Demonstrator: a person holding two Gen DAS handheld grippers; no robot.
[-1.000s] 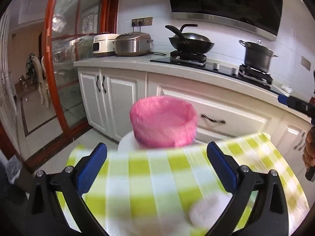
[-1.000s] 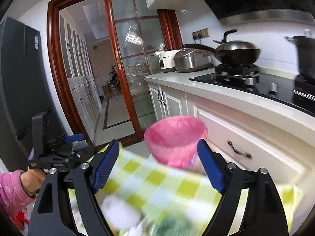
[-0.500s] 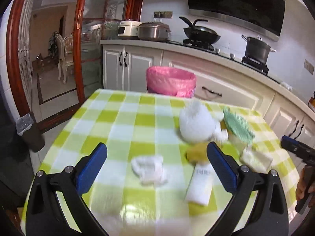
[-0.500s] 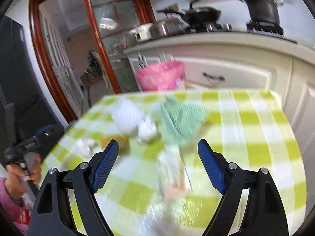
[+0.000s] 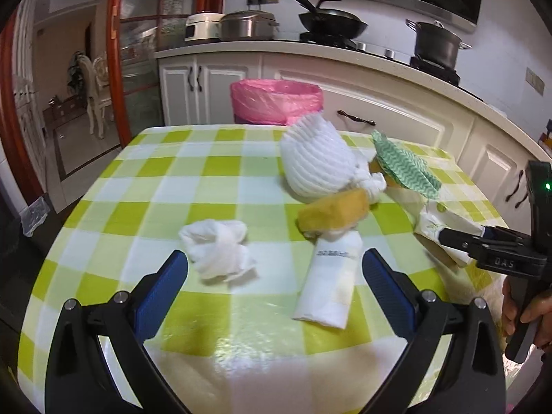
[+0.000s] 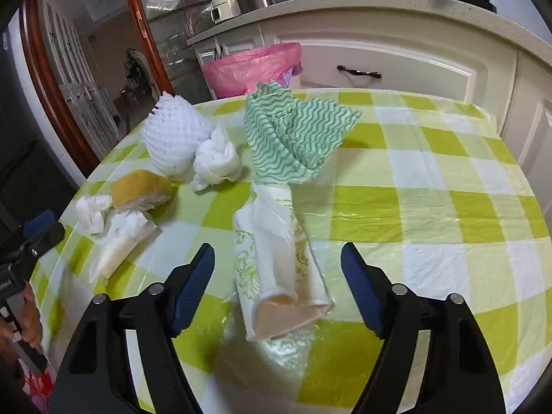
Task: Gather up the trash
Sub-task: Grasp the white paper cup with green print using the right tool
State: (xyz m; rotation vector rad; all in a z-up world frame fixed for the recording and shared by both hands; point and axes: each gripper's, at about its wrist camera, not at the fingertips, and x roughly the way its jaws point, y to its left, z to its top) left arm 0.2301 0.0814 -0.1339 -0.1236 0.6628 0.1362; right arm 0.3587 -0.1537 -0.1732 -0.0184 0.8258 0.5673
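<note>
A round table with a green and white checked cloth fills both wrist views, strewn with trash. Both cameras sit closer to the tabletop and lower than half a second ago, so the litter looks larger.

In the left wrist view, the left gripper has its blue-padded jaws spread wide and holds nothing. A crumpled white tissue lies near its left finger, at about 11 o'clock from the gripper. A flat white packet lies between the fingers, toward 1 o'clock. Beyond it sit a yellow sponge and a white foam net, touching each other. A green wavy-patterned cloth is at 2 o'clock. A pink-lined trash bin stands past the far table edge at 12 o'clock, in front of white cabinets.

In the right wrist view, the right gripper is also wide open and empty. A rolled paper wrapper lies straight ahead between its fingers, now much nearer than before. The cloth is at 12 o'clock beyond it, the bin behind that. The foam net, a knotted tissue and the sponge lie at 10 to 11 o'clock.
</note>
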